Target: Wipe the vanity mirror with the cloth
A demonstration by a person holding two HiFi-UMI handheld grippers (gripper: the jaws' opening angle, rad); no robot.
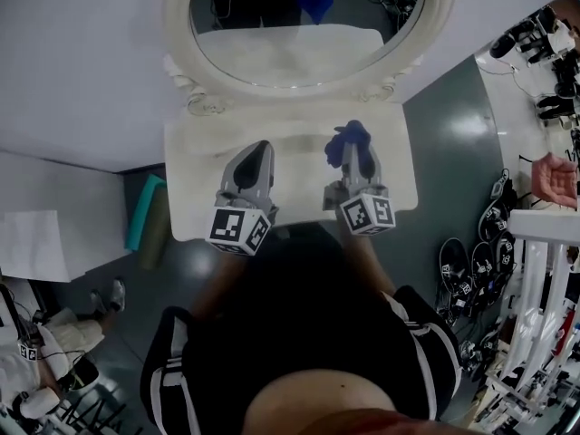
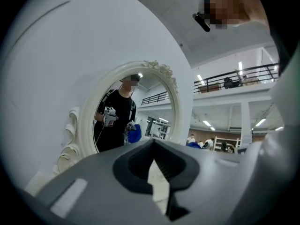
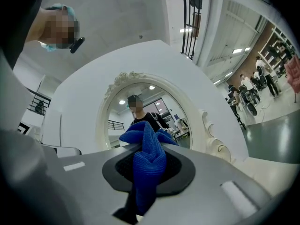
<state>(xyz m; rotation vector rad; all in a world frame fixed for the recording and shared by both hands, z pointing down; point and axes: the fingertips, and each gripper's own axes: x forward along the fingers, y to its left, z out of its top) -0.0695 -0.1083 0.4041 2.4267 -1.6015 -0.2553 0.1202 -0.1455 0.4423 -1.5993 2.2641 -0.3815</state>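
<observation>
While poised over the vanity top (image 1: 299, 166) near the mirror (image 1: 299, 53), clamps the blue cloth (image 3: 148, 165) between the jaws of the right gripper (image 1: 355, 148). Holds the left gripper (image 1: 261, 149) alongside, jaws together, empty.

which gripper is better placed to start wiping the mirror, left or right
Right. The right gripper is shut on the blue cloth and faces the mirror; the left gripper is shut and holds nothing.

Holds the grey plastic left gripper (image 1: 258, 149) and the matching grey right gripper (image 1: 355, 148) side by side, arms reaching forward, both noses pointing ahead. Pinches the left jaws together, empty; clamps the right jaws on a bunched blue woven cloth (image 3: 149, 165) poking beyond their tips.
</observation>
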